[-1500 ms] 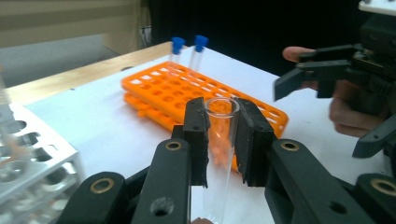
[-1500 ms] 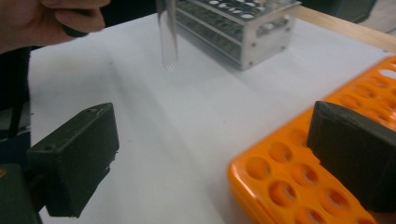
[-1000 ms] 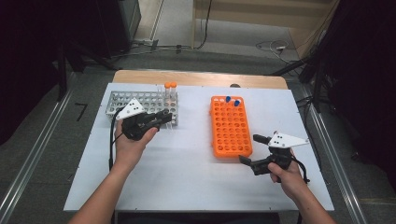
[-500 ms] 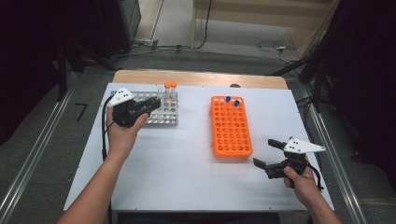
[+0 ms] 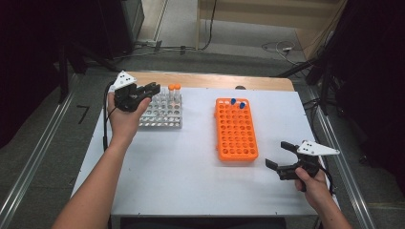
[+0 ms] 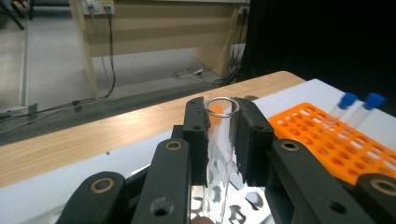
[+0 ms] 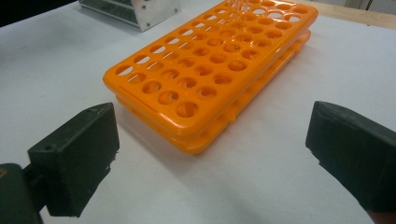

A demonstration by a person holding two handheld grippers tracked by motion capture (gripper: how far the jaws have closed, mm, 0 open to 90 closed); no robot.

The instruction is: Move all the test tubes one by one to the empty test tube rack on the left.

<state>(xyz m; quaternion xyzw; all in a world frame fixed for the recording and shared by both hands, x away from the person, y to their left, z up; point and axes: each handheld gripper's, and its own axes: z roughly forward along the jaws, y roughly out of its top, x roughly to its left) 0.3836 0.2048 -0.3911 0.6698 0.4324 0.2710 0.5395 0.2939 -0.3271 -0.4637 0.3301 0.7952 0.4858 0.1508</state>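
My left gripper (image 5: pixel 152 88) hovers over the left end of the metal tube rack (image 5: pixel 162 114) at the table's back left. In the left gripper view it (image 6: pixel 223 112) is shut on a clear uncapped tube (image 6: pixel 218 154), which stands upright between the pads above the rack's holes (image 6: pixel 243 205). Two orange-capped tubes (image 5: pixel 174 88) stand in that rack. The orange rack (image 5: pixel 236 138) lies mid-table with two blue-capped tubes (image 5: pixel 237 103) at its far end. My right gripper (image 5: pixel 277 153) stands open, low by the orange rack's near right corner (image 7: pixel 187 112), with nothing between its jaws.
A wooden strip (image 5: pixel 210 80) runs along the white table's (image 5: pixel 191 181) far edge. Cables lie on the floor beyond it. Dark curtains and metal rails flank the table on both sides. The blue-capped tubes (image 6: pixel 359 102) show at the right in the left gripper view.
My left hand has moved away from me and to the left, rising above the metal rack's left end. My right hand has drifted right, toward the table's near right corner.
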